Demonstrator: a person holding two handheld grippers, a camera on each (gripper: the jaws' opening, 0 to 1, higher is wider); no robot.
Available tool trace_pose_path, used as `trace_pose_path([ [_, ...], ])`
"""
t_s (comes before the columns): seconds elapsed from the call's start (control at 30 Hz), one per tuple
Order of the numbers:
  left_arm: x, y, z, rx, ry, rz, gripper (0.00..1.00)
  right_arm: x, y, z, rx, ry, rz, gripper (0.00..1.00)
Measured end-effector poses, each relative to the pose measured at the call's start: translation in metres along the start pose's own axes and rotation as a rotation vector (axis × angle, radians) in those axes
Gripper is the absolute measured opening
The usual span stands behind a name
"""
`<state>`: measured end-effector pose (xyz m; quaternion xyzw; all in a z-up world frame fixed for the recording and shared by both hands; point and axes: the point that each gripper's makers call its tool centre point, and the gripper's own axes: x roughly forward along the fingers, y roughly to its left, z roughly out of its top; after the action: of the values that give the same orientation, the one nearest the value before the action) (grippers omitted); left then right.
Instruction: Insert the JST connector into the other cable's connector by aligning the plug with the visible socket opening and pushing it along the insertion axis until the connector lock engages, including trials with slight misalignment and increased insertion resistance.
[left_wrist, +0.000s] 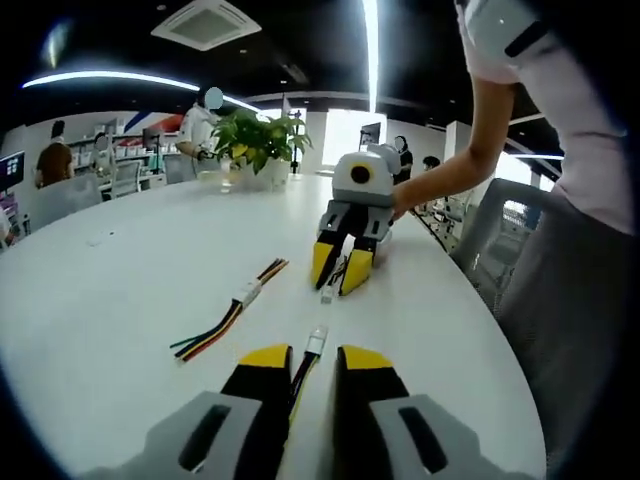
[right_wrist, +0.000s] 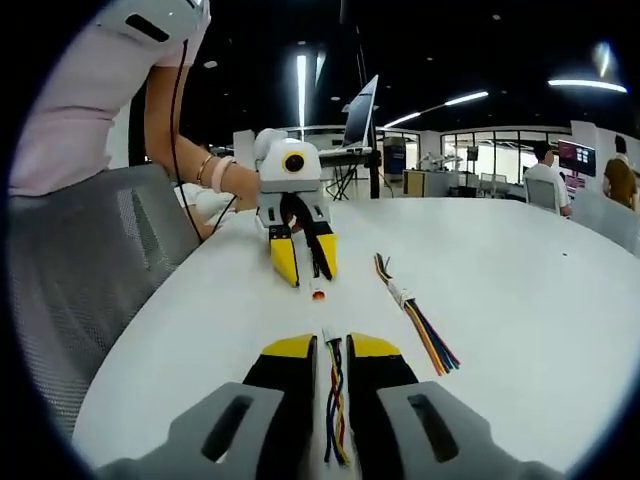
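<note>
While both cables sit pinched in my jaws, the two connectors face each other across a gap, not yet mated.

My left hand-held gripper (left_wrist: 316, 362) is clamped on a cable whose white connector (left_wrist: 316, 341) pokes out at 12 o'clock; my right hand-held gripper (right_wrist: 333, 350) is clamped on the multicoloured cable (right_wrist: 335, 400), its plug (right_wrist: 328, 335) just past the tips. These wires look light and floppy, so I judge holding close behind the housings best. A spare joined cable (left_wrist: 232, 318) lies at 10 o'clock on the white worktop (left_wrist: 120, 300).

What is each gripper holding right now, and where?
Left gripper holds a cable by its wires behind the white connector. Right gripper likewise grips its cable.
</note>
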<state>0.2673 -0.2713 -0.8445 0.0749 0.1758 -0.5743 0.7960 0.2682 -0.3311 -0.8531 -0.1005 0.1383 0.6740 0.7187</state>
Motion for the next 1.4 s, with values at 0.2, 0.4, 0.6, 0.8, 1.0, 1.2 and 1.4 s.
trace_pose_path([
  [0.2, 0.0014, 0.0063, -0.002, 0.022, -0.008, 0.014, 0.05, -0.0002, -0.0022, -0.0003, 0.006, -0.023, -0.008, 0.06],
  [0.4, 0.0037, 0.0029, -0.0003, 0.017, -0.022, 0.014, 0.05, 0.0013, -0.002, 0.0011, 0.004, -0.029, -0.01, 0.05],
  [0.6, 0.0022, 0.0032, -0.0014, 0.03, -0.034, 0.008, 0.05, 0.0016, -0.0031, 0.002, 0.02, -0.034, -0.014, 0.05],
  [0.8, 0.0004, 0.006, -0.0033, 0.04, -0.039, 0.008, 0.01, 0.002, -0.0045, 0.0031, 0.039, -0.038, -0.016, 0.04],
  [1.0, 0.0028, 0.0038, -0.0009, 0.05, -0.041, -0.008, 0.0, 0.0023, -0.005, 0.0034, 0.047, -0.032, -0.007, 0.04],
  [1.2, 0.0045, 0.0037, -0.0009, 0.052, -0.033, -0.016, 0.0, 0.0018, -0.005, 0.0038, 0.073, -0.021, -0.001, 0.03],
  [1.4, 0.0089, -0.0033, 0.0009, 0.052, -0.013, -0.056, 0.0, 0.0022, -0.0011, 0.0042, 0.068, 0.012, 0.016, 0.03],
])
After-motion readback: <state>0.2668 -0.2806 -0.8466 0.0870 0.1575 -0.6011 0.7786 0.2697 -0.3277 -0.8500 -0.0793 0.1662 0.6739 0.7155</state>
